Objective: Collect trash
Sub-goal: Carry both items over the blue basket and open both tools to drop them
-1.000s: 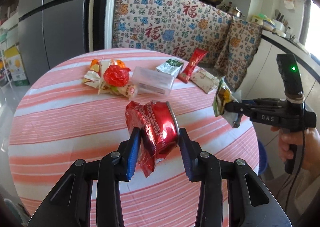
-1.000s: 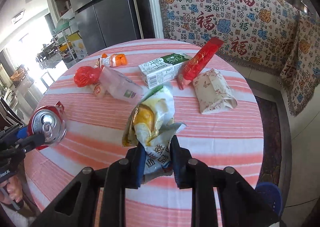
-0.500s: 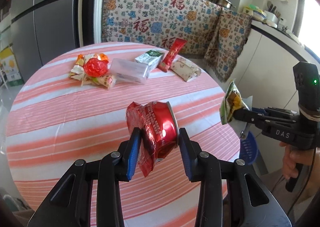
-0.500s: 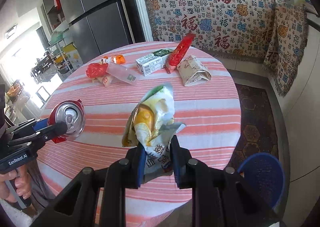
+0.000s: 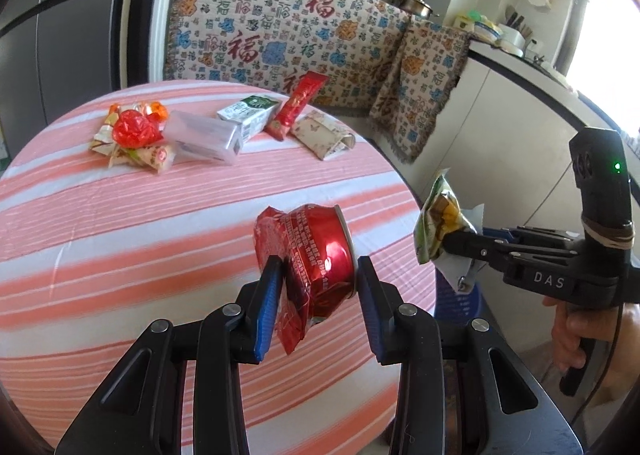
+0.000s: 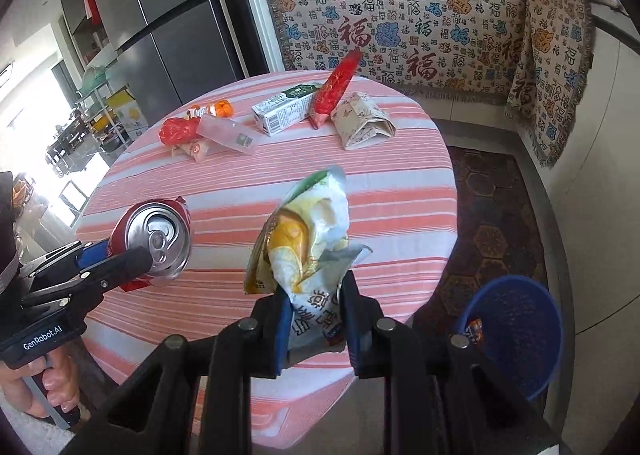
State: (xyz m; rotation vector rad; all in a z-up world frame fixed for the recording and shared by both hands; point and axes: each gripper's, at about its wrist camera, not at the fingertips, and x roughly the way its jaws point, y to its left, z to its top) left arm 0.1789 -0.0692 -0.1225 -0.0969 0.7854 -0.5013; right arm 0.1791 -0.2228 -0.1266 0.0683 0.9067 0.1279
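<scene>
beside right fingers (image 6: pixel 314 321): blue bin (image 6: pixel 516 335)

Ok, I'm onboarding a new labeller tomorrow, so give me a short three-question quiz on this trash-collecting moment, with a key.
1. True or false: the left gripper is shut on a crushed red can.
2. Multiple choice: what does the right gripper hold? A) a milk carton B) a crumpled yellow-green snack bag C) a folded paper packet
3. Fill in: the blue bin stands on the ____ beside the striped table.

Key:
1. True; the can is pinched between the blue pads, clear of the table.
2. B; the snack bag is clamped at its lower end.
3. floor; in the right wrist view the bin sits low, off the table's edge.
</scene>
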